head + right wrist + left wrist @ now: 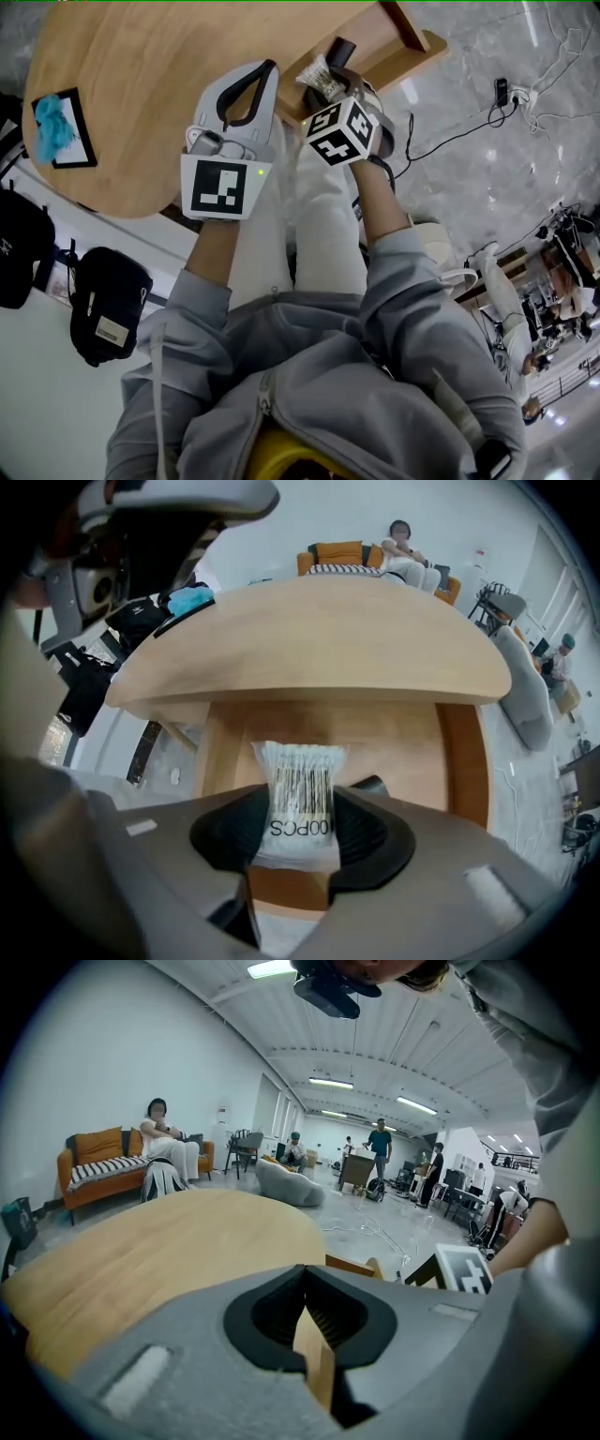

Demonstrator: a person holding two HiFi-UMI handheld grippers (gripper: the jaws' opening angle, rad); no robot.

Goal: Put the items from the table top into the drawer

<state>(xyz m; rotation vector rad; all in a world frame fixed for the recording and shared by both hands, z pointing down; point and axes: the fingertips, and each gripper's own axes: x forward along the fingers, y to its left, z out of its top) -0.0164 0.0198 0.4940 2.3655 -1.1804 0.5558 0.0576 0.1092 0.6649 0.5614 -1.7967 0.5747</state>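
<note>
1. Grasps a pack of cotton swabs (298,794) between the jaws of the right gripper (298,841); pads pressed on both sides of the clear bag, barcode end sticking out past the tips.
2. Holds this pack over the open drawer (461,761), just under the edge of the round table (309,639), gripper pointing steeply down. Not yet released, and not possible to tell if the pack touches the drawer bottom.
3. Keeps the left gripper (302,1312) clenched with nothing in it: pads meeting at the tips, only a strip of wood visible through the slit behind them. Hovers above the table edge, beside the right gripper.
4. Shows no other item inside the drawer, as far as the visible part of its bottom goes.
5. Leaves at least one thing on the table top: a blue crumpled thing (52,122) lying on a black tray (80,141), well apart from both grippers.
6. Judged from this: early to middle of the task. First to come, probably, opening the right jaws to drop the pack; after that, fetching the blue thing.
</note>
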